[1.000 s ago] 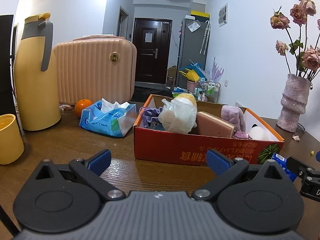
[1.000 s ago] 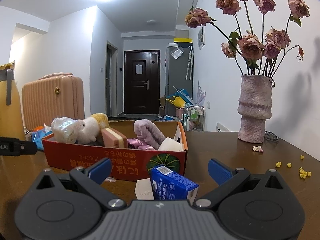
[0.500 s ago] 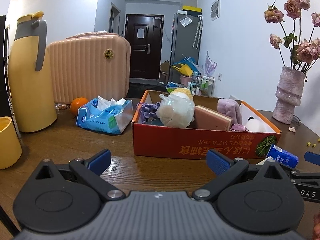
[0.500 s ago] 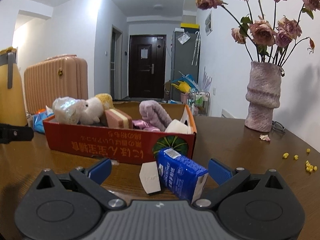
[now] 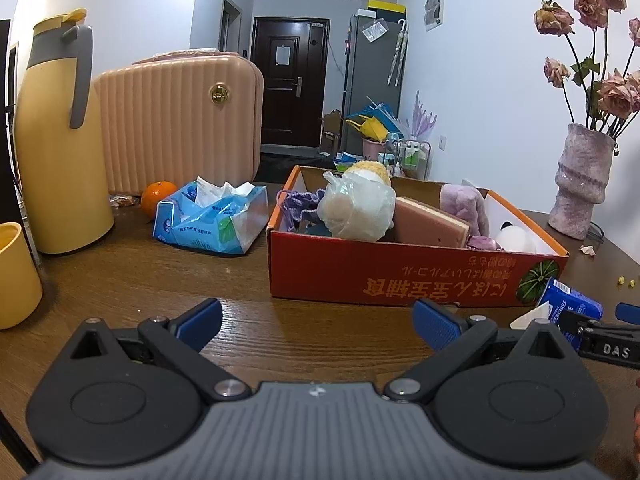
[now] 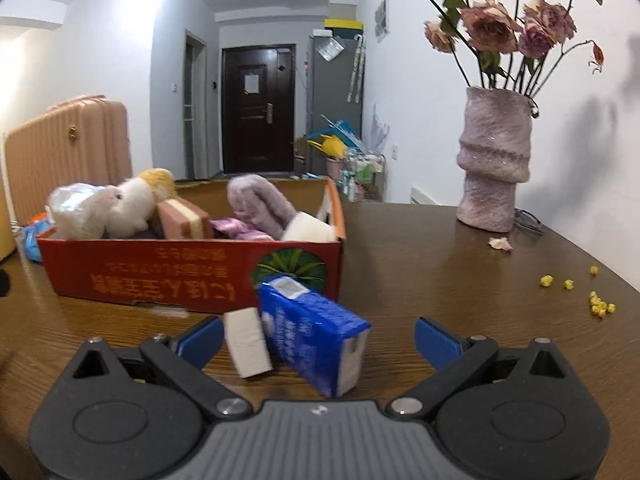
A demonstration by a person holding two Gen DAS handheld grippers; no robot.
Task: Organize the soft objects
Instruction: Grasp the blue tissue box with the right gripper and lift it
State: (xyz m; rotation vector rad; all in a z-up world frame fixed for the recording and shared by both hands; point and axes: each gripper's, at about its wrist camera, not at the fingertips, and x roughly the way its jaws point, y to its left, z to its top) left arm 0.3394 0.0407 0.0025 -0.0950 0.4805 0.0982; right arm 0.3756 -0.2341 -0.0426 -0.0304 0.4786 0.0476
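Note:
A red cardboard box [image 5: 400,276] [image 6: 160,276] holds a bagged plush toy [image 5: 356,210], a pink sponge [image 5: 428,222], a purple plush [image 6: 260,204] and a white toy. A blue tissue pack [image 6: 308,332] [image 5: 572,306] and a white foam block [image 6: 246,340] lie on the table in front of the box's right corner. My right gripper [image 6: 320,340] has both between its jaws, which are closing; the pads do not press on them. One of its fingers [image 5: 608,350] shows in the left wrist view. My left gripper [image 5: 318,324] stands open over bare table before the box.
A yellow thermos [image 5: 60,140], a yellow cup [image 5: 16,276], a pink ribbed case [image 5: 180,120], an orange [image 5: 158,196] and a blue tissue bag [image 5: 212,220] stand left of the box. A vase of dried roses [image 6: 494,160] and yellow crumbs [image 6: 596,300] are at the right.
My right gripper has come forward and down, so the blue pack and white block now lie between its jaws, which have narrowed slightly. The left gripper has stayed put.

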